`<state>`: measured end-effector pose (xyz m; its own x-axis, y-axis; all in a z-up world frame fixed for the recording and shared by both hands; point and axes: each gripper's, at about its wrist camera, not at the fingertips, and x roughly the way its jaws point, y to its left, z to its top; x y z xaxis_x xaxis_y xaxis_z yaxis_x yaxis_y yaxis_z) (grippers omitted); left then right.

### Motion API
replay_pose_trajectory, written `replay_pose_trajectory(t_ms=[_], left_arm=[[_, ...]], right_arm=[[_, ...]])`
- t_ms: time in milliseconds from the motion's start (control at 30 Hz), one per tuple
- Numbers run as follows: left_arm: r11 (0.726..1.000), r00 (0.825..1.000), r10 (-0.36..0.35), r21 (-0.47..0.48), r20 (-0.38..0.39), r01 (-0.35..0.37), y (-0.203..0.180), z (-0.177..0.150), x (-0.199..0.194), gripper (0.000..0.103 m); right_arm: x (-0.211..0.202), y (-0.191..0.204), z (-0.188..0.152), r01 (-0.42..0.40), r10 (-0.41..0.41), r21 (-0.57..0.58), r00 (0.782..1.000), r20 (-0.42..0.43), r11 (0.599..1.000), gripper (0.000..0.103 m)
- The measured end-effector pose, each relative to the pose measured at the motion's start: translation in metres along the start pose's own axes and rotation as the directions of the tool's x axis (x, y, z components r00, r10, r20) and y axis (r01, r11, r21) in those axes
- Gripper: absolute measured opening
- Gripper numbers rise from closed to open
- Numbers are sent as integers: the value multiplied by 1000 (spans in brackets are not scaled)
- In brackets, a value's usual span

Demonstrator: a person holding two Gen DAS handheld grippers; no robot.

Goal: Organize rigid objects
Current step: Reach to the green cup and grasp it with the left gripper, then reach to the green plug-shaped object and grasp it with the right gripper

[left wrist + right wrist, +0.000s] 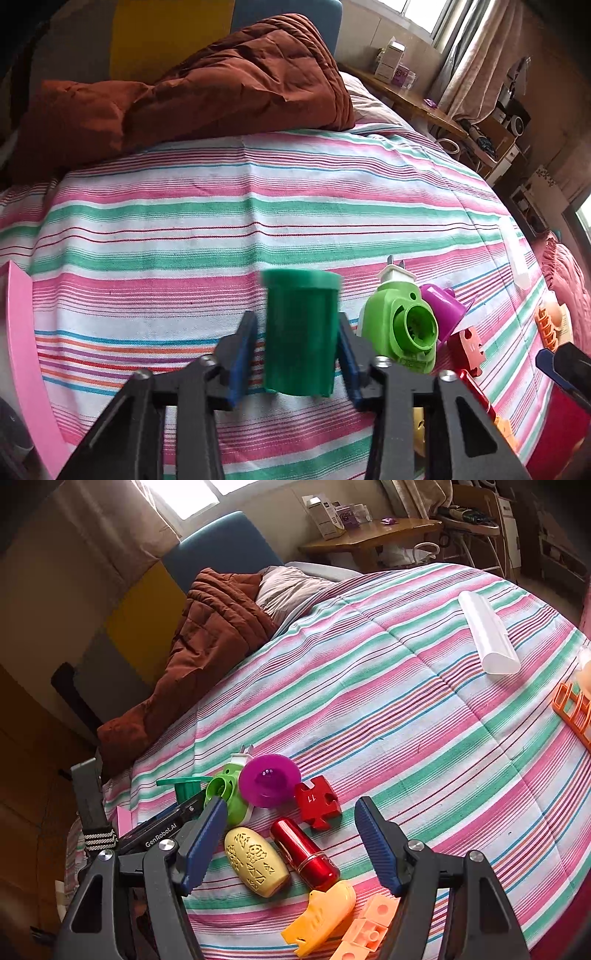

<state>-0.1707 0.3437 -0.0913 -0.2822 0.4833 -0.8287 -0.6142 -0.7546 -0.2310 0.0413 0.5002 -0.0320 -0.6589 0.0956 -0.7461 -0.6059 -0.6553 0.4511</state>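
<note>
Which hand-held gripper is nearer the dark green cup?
Left. The left hand-held gripper has the dark green cup between its fingers; the right hand-held gripper hangs open over other toys.

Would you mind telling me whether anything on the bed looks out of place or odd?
Mostly the white tube: it lies alone far up the striped bedspread, apart from the toys clustered near the grippers. Nothing looks spilled or broken.

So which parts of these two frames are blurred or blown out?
Left wrist view: the green cup between the left gripper fingers is motion-smeared, the bedspread sharp. Right wrist view: crisp, but the window is overexposed. Both bend with fisheye.
</note>
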Motion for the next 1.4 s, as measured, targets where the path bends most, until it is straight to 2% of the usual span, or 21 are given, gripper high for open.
replay_pose_trajectory(t_ms=[167, 333, 433, 533, 667, 733, 867, 1000, 1167, 1300, 1367, 1400], left_arm=[[999, 999, 33, -21, 1, -33, 8, -17, -15, 35], [998, 999, 52, -20, 3, -52, 5, -58, -42, 35], [998, 998, 66, 19, 23, -66, -4, -83, -60, 35], [994, 995, 81, 74, 52, -85, -17, -107, -76, 35], [986, 996, 87, 137, 34, -91, -32, -141, -77, 35], [971, 989, 123, 194, 86, -138, -41, -155, -80, 35], [972, 987, 115, 191, 108, -135, -38, -160, -82, 34], [969, 988, 120, 203, 99, -138, -41, -159, -82, 35], [969, 988, 119, 206, 97, -137, -40, -171, -92, 35], [955, 985, 128, 253, 120, -155, -45, -185, -97, 35], [961, 987, 115, 239, 112, -139, -42, -186, -100, 35], [960, 987, 111, 243, 113, -136, -42, -187, -102, 35]], right_arm=[[0, 1, 0, -1, 1, -7, 1000, -5, 1000, 72], [1, 4, -1, -24, 23, -16, 1000, -16, 1000, 72], [2, 1, -2, -40, 40, 1, 999, -24, 999, 72], [1, -4, -1, -48, 49, 34, 999, -23, 998, 67], [1, -9, -1, -54, 56, 60, 998, -25, 997, 61], [1, -10, -1, -62, 64, 68, 998, -23, 996, 58], [1, -17, 0, -83, 86, 110, 996, -25, 990, 47], [10, -19, -1, -96, 107, 138, 991, -75, 986, 46], [12, -19, -3, -77, 88, 132, 993, -83, 988, 46], [13, -15, -4, -79, 89, 108, 992, -92, 991, 39], [16, -7, -6, -139, 149, 86, 982, -117, 987, 38], [20, -1, -8, -185, 195, 80, 970, -147, 979, 38]])
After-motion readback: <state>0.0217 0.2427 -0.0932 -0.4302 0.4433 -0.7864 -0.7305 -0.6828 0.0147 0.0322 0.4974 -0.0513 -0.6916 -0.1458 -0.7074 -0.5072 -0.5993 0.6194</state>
